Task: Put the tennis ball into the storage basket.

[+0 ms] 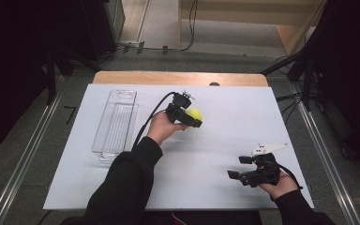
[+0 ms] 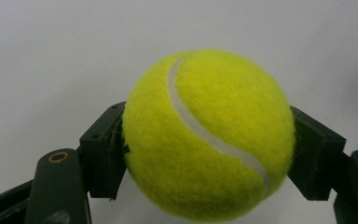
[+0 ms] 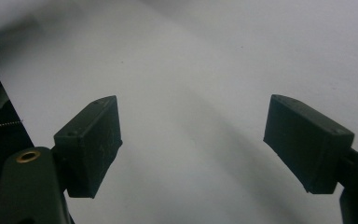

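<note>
A yellow-green tennis ball [image 1: 195,114] with a white seam sits between the jaws of my left gripper [image 1: 191,117] near the middle of the white table. In the left gripper view the tennis ball [image 2: 209,135] presses against both black pads, so the left gripper [image 2: 209,154] is shut on it. My right gripper [image 1: 236,168] rests low at the table's front right, held by a hand, its jaws pointing left. The right gripper [image 3: 191,144] stands open over bare white tabletop with nothing between its pads.
A long clear plastic tray [image 1: 116,123] lies at the left of the white table [image 1: 243,117], its long side running away from me. A wooden edge [image 1: 178,77] shows behind the table. Metal rails [image 1: 23,159] flank both sides.
</note>
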Demonstrator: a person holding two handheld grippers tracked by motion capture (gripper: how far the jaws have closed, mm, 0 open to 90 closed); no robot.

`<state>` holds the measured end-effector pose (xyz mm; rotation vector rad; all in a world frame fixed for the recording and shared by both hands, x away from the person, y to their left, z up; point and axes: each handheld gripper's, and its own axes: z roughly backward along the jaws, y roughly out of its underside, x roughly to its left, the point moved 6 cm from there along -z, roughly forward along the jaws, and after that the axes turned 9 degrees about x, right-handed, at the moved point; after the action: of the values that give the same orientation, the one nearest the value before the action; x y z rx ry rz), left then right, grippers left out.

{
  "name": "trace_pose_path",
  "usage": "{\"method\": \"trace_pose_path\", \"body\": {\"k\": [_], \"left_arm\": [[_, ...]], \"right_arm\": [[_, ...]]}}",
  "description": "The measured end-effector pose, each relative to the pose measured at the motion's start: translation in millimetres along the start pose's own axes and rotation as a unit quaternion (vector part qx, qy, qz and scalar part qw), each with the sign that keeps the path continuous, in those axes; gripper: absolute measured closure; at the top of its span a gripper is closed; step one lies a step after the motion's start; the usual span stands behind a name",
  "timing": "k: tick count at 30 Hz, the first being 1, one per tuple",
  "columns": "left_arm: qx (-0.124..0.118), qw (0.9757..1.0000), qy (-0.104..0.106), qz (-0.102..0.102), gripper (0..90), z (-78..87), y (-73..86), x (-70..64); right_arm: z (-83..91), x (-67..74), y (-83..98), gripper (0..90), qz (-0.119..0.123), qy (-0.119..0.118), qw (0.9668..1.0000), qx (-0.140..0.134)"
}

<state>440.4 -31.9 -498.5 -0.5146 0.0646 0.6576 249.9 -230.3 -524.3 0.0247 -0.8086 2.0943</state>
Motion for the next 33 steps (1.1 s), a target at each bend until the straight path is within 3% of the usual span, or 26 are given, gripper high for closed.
{"method": "trace_pose_path", "body": {"k": [17, 24, 33], "left_arm": [[-0.004, 0.9998, 0.016, -0.015, 26.3, 21.3, 5.0, -15.2], [-0.01, 0.9997, 0.021, 0.0, 26.3, 30.6, 4.8, -14.3], [-0.016, 0.9997, 0.018, -0.001, 26.3, 40.5, 4.4, -14.4]], "right_arm": [[0.0, -0.8, 0.1, 16.9, 0.001, 0.002, 1.0, 0.0], [0.4, -1.2, 0.2, 16.9, -0.001, 0.003, 1.0, 0.0], [0.2, -0.9, -0.1, 16.9, -0.002, 0.002, 1.0, 0.0]]}}
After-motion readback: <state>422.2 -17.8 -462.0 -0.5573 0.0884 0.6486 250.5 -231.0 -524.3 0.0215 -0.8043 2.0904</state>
